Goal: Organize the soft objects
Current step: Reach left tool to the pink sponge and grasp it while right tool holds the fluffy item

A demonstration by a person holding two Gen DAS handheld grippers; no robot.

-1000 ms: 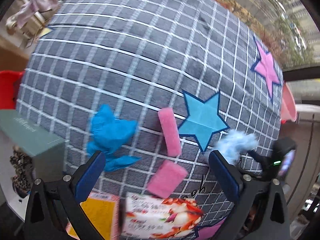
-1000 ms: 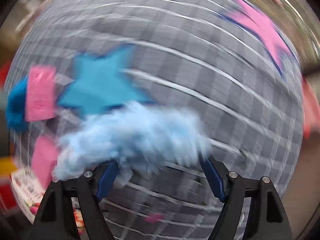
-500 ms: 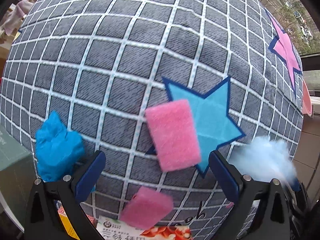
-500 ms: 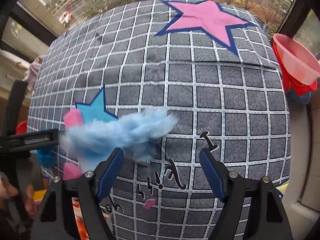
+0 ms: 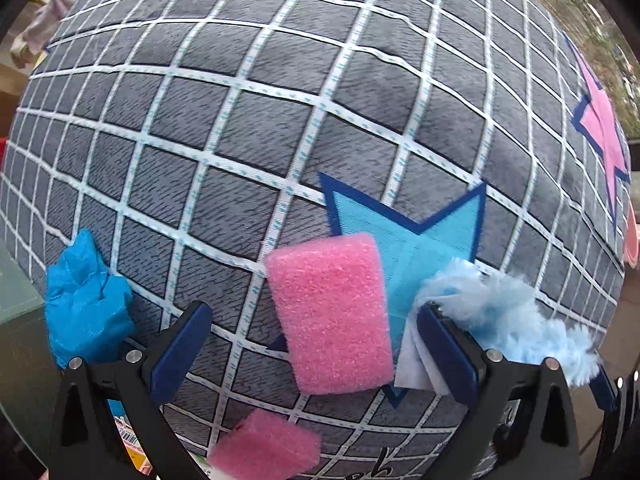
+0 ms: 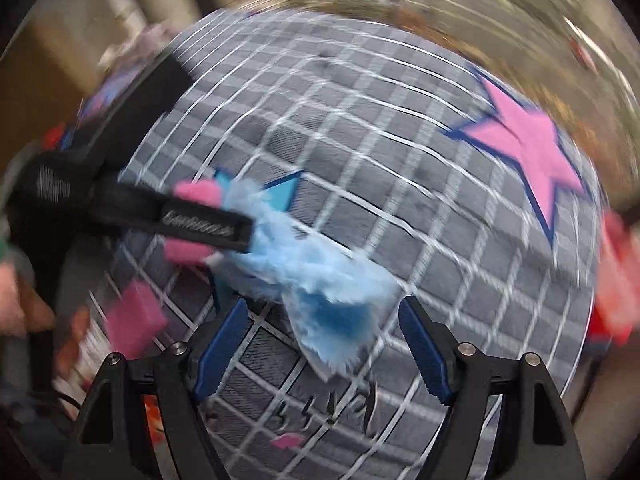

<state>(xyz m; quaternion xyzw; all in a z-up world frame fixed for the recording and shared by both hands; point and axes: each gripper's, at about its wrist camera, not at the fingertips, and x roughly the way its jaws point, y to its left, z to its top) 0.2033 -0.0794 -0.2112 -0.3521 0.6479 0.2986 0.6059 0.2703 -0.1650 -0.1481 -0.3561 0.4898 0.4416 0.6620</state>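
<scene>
Your left gripper [image 5: 316, 356] points down at the grey cloth with a white grid and star patches [image 5: 248, 128] that covers the surface, and its blue-padded jaws stand apart. Between them lies the larger pink rectangular foam sponge [image 5: 330, 314], resting partly on the light-blue star patch with a dark-blue border [image 5: 416, 248]; neither pad presses on it.

Just outside the right-hand finger of that gripper sits the pale-blue fluffy tuft of fibre [image 5: 496, 312], touching the outer side of the finger, with a bit of white sheet under it. The smaller pink foam block [image 5: 266, 448] lies near the cloth's near edge, below the larger sponge. The crumpled bright-blue plastic glove [image 5: 84, 304] rests at the cloth's left edge, well apart from the sponge. A printed packet shows under the smaller block at the near edge, mostly hidden.

Your right gripper [image 6: 322, 346] has its jaws spread wide. The lower end of the pale-blue tuft [image 6: 320, 280] hangs into the gap between them, yet that view is blurred and neither pad is seen pinching it. The pink star patch [image 6: 528, 148] lies toward the cloth's far right corner. A red container [image 6: 616, 280] sits just past the right edge, blurred.
</scene>
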